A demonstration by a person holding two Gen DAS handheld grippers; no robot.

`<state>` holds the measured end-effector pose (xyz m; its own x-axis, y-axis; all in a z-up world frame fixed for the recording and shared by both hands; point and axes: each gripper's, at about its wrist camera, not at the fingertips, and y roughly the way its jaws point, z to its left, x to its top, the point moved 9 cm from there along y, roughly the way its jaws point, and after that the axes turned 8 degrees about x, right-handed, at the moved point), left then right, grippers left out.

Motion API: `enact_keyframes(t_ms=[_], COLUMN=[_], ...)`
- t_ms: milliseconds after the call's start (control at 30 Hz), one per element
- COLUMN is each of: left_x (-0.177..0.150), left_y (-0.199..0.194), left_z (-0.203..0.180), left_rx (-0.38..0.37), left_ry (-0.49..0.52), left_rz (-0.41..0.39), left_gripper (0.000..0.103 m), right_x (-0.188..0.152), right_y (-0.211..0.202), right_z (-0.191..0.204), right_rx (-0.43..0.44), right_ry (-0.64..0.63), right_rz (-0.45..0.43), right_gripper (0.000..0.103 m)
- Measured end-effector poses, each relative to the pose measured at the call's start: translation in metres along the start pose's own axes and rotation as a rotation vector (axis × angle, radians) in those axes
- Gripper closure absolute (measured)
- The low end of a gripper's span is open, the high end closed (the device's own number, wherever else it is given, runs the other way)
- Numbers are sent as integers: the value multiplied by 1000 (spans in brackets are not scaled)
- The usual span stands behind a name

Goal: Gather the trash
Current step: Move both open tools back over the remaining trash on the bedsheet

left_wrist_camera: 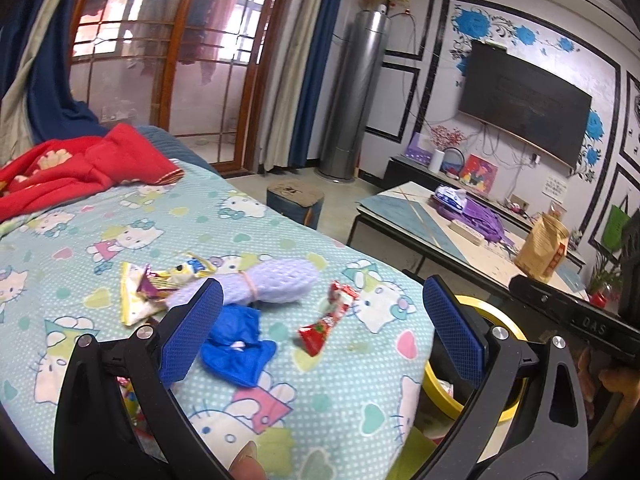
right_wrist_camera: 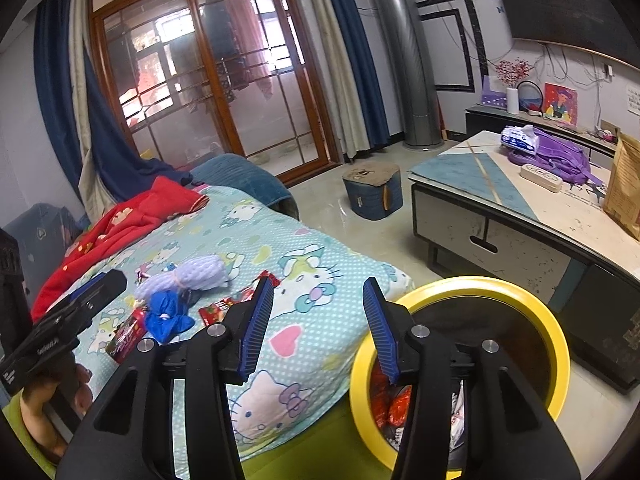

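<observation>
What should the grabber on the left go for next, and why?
Probably ease the left hand-held gripper down onto the red wrapper: its jaws are open and empty, the wrapper lies loose on the bedsheet between them, close to the yellow-rimmed bin.

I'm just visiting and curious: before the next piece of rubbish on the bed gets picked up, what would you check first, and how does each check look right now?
1. Left gripper empty and open: ok, nothing sits between its blue pads.
2. Right gripper empty and open: ok, jaws apart, nothing held.
3. Trash left to collect: ok, the red wrapper, blue scrap and yellow wrapper lie on the bedspread.
4. Yellow-rimmed bin within reach beside the bed: ok, already holding wrappers.
5. Whether the lilac bundle counts as trash: cannot tell.
</observation>
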<state>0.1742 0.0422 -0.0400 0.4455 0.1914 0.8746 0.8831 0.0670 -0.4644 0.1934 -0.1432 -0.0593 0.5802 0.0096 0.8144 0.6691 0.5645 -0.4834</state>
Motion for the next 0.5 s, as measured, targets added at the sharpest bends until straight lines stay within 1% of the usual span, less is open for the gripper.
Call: enact_keyframes(t_ms=[267, 400, 500], left_x=[4, 6, 6], left_y=[1, 4, 7], left_z=[29, 50, 63], left_rx=[60, 100, 116], left_ry=[-26, -51, -68], left_rz=[-7, 3, 14], left_gripper=[11, 11, 11], right_x=[-7, -12, -19], right_y=[19, 31, 42], right_z=[33, 50, 62], right_rx=[41, 55, 63], right_ry=[-57, -90, -121], right_rz=[40, 61, 85], right_gripper=[55, 53, 52])
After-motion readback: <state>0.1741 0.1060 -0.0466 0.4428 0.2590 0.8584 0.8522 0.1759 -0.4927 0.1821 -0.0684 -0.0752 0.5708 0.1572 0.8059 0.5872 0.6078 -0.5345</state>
